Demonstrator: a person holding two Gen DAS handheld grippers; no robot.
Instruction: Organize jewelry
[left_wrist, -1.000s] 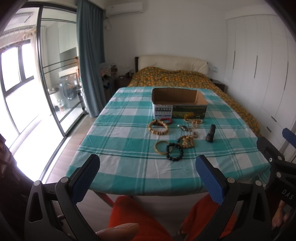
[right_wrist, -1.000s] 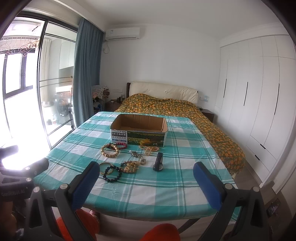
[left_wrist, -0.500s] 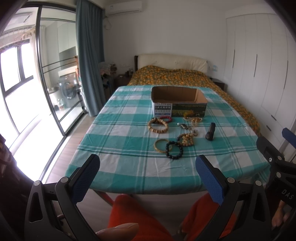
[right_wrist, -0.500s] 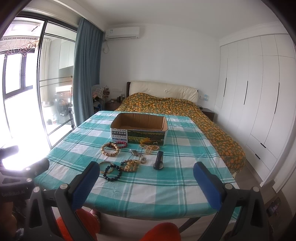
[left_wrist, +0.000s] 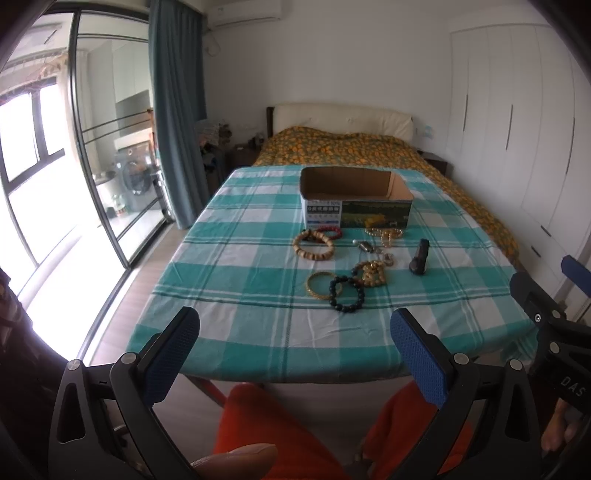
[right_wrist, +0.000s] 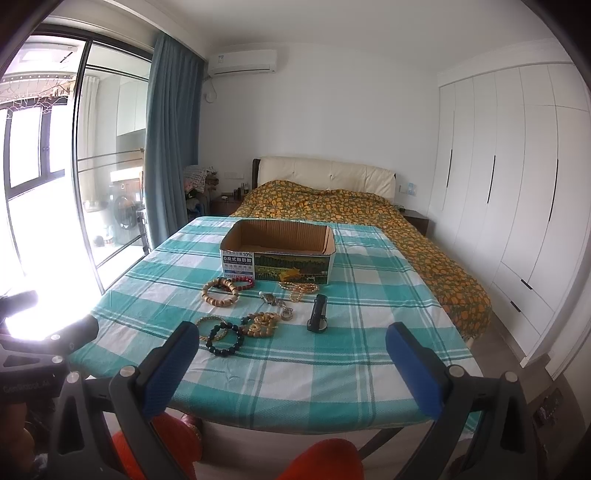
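1. Barely shifting since a second ago: both grippers keeping almost the same pose short of the table, the jewelry creeping only a touch upward in each view.
2. Hanging released, the left gripper (left_wrist: 293, 325) spreading its blue pads wide apart with nothing between them, a thumb (left_wrist: 236, 458) showing at the bottom edge.
3. Hanging released likewise, the right gripper (right_wrist: 291, 332) framing bare cloth between its parted pads, gripping nothing.
4. Floating side by side, each tool showing at the rim of the other's view, apart from each other.
5. Sitting below the tools, orange-clad knees (left_wrist: 266, 424) tucking in just under the near table edge.
6. Stretching ahead, the checked tablecloth (left_wrist: 240, 295) leaving a bare strip between the near edge and the jewelry.
7. Lying nearest, a dark bead bracelet (left_wrist: 345, 310) overlapping a gold bangle (left_wrist: 308, 284) on its left, with a heap of wooden beads (left_wrist: 373, 273) touching on its right.
8. Resting to the right of the heap, a black watch (left_wrist: 419, 258), apart from everything else.
9. Lying further back, a wooden bead bracelet (left_wrist: 314, 257) touching a red bead bracelet (left_wrist: 328, 230), a small silver piece (left_wrist: 365, 246) and a golden necklace (left_wrist: 384, 233) to their right.
10. Standing just behind the jewelry, an open cardboard box (left_wrist: 373, 214), its visible inside looking bare.
11. Closing off the far end, a bed (left_wrist: 351, 147) butting against the table.
12. Bounding the sides, a glass sliding door (left_wrist: 103, 147) and curtain (left_wrist: 177, 110) on the left, a white wardrobe (right_wrist: 517, 184) on the right, with open floor beside both table edges.
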